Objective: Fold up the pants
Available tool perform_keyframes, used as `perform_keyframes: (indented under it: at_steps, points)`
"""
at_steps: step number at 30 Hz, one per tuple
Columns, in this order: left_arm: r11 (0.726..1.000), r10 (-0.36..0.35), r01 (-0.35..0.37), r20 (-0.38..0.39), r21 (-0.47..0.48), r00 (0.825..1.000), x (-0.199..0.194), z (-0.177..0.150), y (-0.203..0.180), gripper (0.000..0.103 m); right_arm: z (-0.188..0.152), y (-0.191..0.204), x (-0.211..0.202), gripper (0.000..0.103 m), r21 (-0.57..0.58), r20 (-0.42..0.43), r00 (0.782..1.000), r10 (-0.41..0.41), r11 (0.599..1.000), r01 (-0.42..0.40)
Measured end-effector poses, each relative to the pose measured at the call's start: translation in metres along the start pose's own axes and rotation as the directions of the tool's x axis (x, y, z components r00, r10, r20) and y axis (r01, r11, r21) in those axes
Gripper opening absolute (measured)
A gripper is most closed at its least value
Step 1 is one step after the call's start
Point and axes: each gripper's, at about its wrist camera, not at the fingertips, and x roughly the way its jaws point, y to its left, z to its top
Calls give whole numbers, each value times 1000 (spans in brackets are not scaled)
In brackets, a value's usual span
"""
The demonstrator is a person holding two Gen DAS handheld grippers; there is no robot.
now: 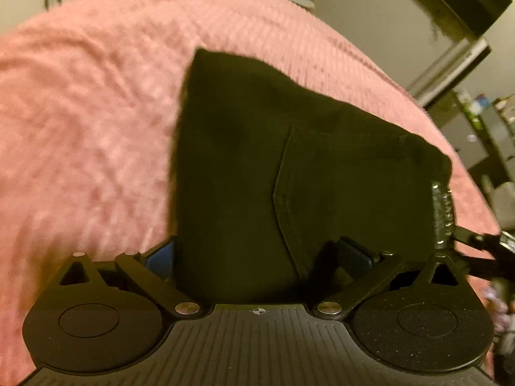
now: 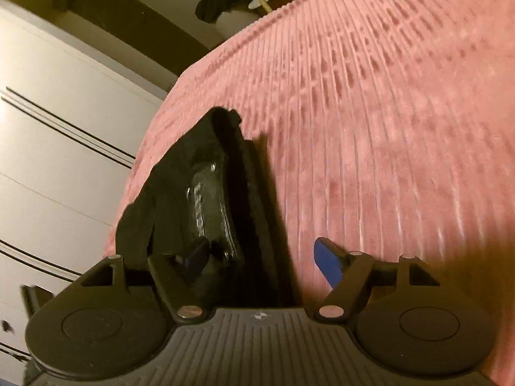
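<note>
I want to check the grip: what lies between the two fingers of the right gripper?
In the right wrist view, the folded black pants lie between the spread fingers of the right gripper, with bare pink bedspread beside them.

Bedroom: pink bedspread (image 1: 96, 112), white wardrobe (image 2: 48, 122)

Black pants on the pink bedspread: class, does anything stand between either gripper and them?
Nothing visible does. The black pants already lie between the open fingers of the left gripper and of the right gripper, on the pink bedspread.
</note>
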Motion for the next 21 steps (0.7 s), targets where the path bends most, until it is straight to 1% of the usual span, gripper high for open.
perform_keyframes:
  at_steps: [3, 6, 9, 11, 13, 14, 15, 16, 18, 20, 21]
  points:
    - [999, -45, 45, 9, -8, 999, 9, 7, 5, 103, 9, -16, 14, 77, 88, -27, 994, 107, 991, -104]
    - [997, -74, 74, 13, -5, 997, 19, 14, 6, 103, 18, -13, 32, 77, 83, -73, 983, 167, 984, -161]
    - [995, -95, 95, 13, -4, 995, 30, 21, 7, 103, 23, -3, 50, 76, 60, -96, 977, 190, 981, -185]
    - [994, -110, 110, 23, -11, 994, 34, 22, 9, 103, 23, 4, 57, 73, 46, -97, 978, 183, 983, -179]
    - [992, -125, 126, 34, -21, 992, 34, 21, 10, 103, 19, 9, 59, 60, 14, -89, 983, 160, 987, -160]
    - [991, -132, 132, 37, -17, 991, 32, 20, 10, 102, 16, 11, 57, 55, 6, -85, 984, 158, 987, -158]
    - [991, -133, 134, 42, -7, 990, 30, 18, 9, 97, 14, 10, 55, 48, 19, -82, 981, 176, 984, -175]
    - [991, -134, 134, 46, 7, 990, 27, 17, 8, 91, 12, 10, 55, 47, 31, -78, 979, 188, 982, -186]
    - [987, -159, 158, 52, 16, 986, 22, 18, 11, 86, 9, 12, 53, 47, 25, -72, 980, 187, 982, -186]
    - [985, -171, 171, 43, 0, 984, 24, 19, 17, 87, 13, 6, 56, 48, 43, -81, 980, 184, 983, -181]
    - [986, -166, 166, 32, -4, 986, 27, 19, 18, 89, 13, 6, 60, 51, 59, -91, 979, 183, 982, -178]
